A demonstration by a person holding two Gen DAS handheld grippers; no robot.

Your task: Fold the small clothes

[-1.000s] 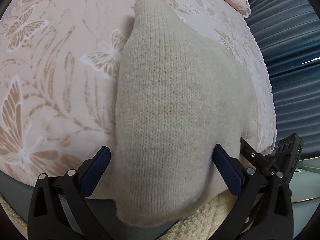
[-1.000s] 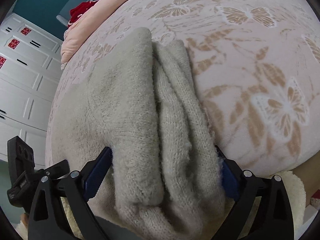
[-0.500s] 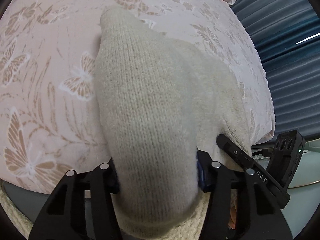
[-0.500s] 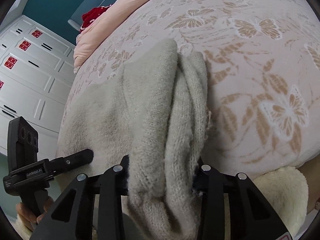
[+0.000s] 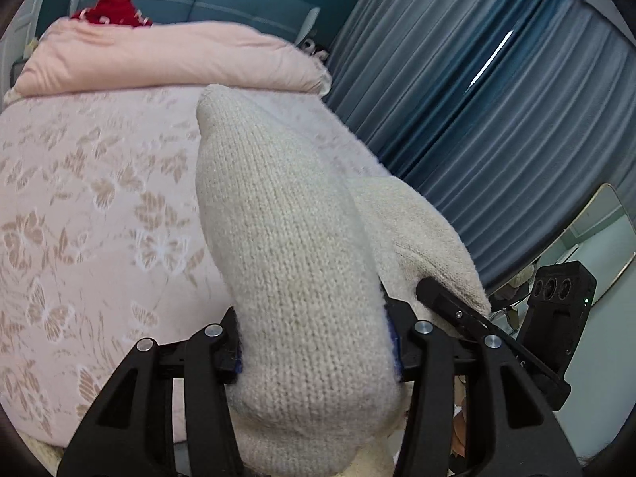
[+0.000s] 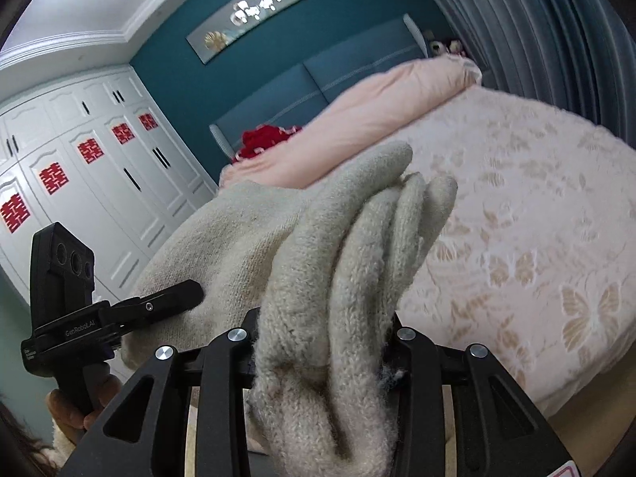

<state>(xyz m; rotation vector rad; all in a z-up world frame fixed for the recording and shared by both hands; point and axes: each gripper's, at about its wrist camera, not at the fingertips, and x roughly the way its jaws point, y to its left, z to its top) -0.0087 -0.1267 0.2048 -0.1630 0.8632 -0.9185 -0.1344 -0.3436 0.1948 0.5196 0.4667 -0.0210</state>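
The cream, chunky-knit woollen garment (image 5: pixel 302 278) was lifted above the near edge of the bed (image 5: pixel 79 206), stretched between both tools. It looked soft, limp and light, likely to sag and bunch, so its edges seemed the best holds. The left gripper (image 5: pixel 314 348) clamped one smooth end; the right gripper (image 6: pixel 324 342) pinched several gathered folds.

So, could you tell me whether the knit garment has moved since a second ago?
Yes. The knit garment has been lifted off the butterfly bedspread, clamped in both grippers.
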